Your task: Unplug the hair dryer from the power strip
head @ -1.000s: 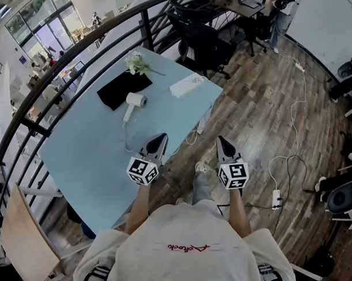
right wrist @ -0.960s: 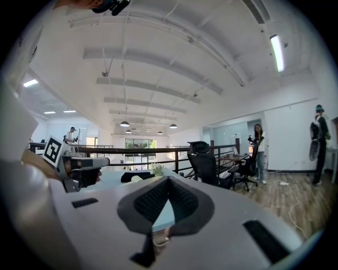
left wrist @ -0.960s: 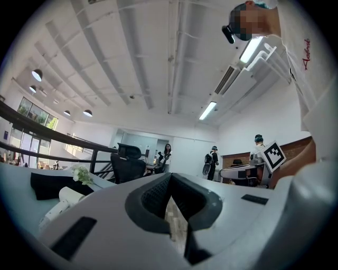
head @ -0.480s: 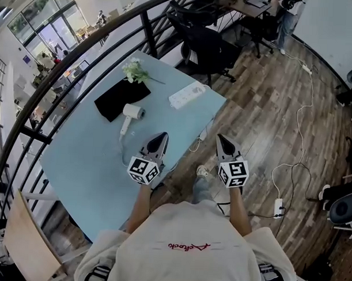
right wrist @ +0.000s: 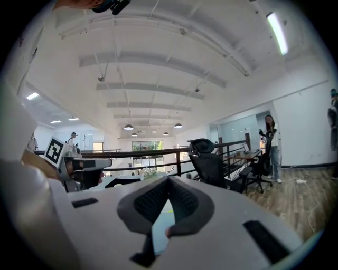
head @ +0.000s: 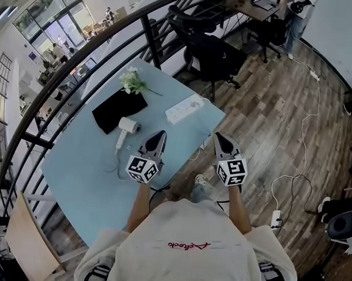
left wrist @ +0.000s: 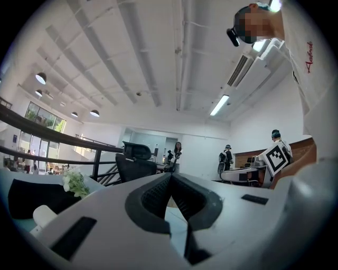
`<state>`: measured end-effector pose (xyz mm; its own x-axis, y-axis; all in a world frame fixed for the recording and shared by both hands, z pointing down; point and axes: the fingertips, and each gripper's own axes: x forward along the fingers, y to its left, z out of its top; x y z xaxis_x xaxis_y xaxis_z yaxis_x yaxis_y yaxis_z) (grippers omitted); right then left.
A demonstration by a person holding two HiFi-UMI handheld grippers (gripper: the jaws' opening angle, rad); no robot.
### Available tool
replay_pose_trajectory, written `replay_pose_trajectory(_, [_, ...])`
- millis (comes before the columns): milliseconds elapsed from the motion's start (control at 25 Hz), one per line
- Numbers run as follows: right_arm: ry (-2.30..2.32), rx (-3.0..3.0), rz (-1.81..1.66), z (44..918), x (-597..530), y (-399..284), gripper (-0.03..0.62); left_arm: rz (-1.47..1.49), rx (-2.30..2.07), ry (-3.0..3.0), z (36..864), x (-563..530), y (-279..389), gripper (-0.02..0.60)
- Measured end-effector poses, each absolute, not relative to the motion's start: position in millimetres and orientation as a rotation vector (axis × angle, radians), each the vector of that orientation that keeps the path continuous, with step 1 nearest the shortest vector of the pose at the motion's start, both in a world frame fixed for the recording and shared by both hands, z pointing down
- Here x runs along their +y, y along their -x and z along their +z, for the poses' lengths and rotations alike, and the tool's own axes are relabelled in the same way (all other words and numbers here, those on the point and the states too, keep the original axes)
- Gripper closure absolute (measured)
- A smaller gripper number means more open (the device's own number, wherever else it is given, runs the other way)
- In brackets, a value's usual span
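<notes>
Okay, left tool (head: 159, 134): jaws fully together, pads meeting at the tip, nothing between them. It is held about level, tip out over the near edge of the light blue worktop (head: 77, 162). Right tool (head: 217, 136): jaws also pressed together and empty, tip pointing a little downward. It sits beside the left tool, apart from it, just off the worktop's near edge and mostly over the wooden floor (head: 263, 117).

The white hair dryer (head: 127, 127) lies on the worktop just ahead of the left tool's tip and to its left, not touching it. Its cord (head: 117, 162) runs back along the worktop to the left of the left tool. The white power strip (head: 184, 109) lies ahead of both tools, roughly between their lines and near the worktop's far right corner, well clear of either tip. Cannot tell from the head view whether a plug sits in it.

Beyond the hair dryer, left of the left tool, is a black cloth (head: 119, 109). A small bunch of white flowers (head: 132, 82) lies at the cloth's far end.

Past the power strip stands a black office chair (head: 216, 55), and a dark railing (head: 62, 84) curves round the far side of the worktop. Right of the right tool, a white cable (head: 306, 136) trails over the floor to a second strip (head: 275, 218).
</notes>
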<state>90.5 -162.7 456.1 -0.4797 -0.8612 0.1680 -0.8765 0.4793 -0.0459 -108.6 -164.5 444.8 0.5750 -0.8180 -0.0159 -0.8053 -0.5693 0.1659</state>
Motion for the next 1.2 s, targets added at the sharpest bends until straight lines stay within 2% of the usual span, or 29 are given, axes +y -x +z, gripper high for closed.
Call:
replay_pose_trajectory(440, [-1.434,-2.657,0.225,457.7,-250.6,-121.8,0.577,-0.120,-1.501,-2.576,442.9,-248.5,84.6,0.572])
replay_pose_trajectory(1200, [-1.350,-2.670,0.323,489.3,-323.7,-103.3,0.577,0.004,-1.539,-2.510,483.3,-316.4,101.0,0.572])
